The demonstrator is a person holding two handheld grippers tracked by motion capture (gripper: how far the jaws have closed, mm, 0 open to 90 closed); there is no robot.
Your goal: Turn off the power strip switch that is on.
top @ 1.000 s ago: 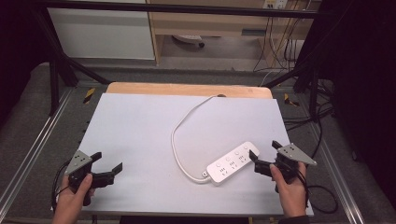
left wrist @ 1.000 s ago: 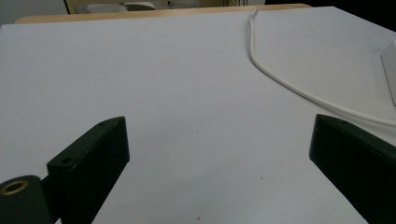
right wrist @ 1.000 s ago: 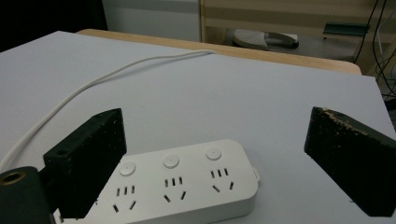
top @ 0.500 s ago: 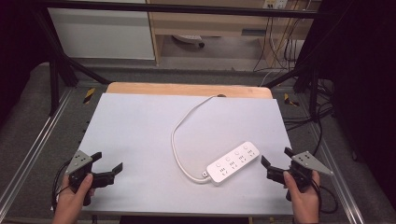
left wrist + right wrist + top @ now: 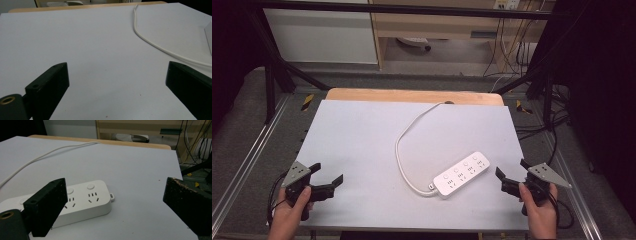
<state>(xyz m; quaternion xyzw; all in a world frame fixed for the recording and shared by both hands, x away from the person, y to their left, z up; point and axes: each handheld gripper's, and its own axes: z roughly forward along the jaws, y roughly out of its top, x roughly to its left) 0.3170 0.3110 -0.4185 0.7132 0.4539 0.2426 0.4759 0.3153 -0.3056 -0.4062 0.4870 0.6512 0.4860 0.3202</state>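
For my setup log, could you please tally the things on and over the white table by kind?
Power strip with its cord: 1
Handheld grippers, left gripper and right gripper, both open: 2
Total: 3

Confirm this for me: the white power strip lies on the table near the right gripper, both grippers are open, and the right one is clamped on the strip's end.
Not quite. The right gripper is not clamped on the power strip; its jaws stand open and apart from the strip's end, as the high view shows. The rest holds: the strip lies on the table near it, and the left gripper is open too.
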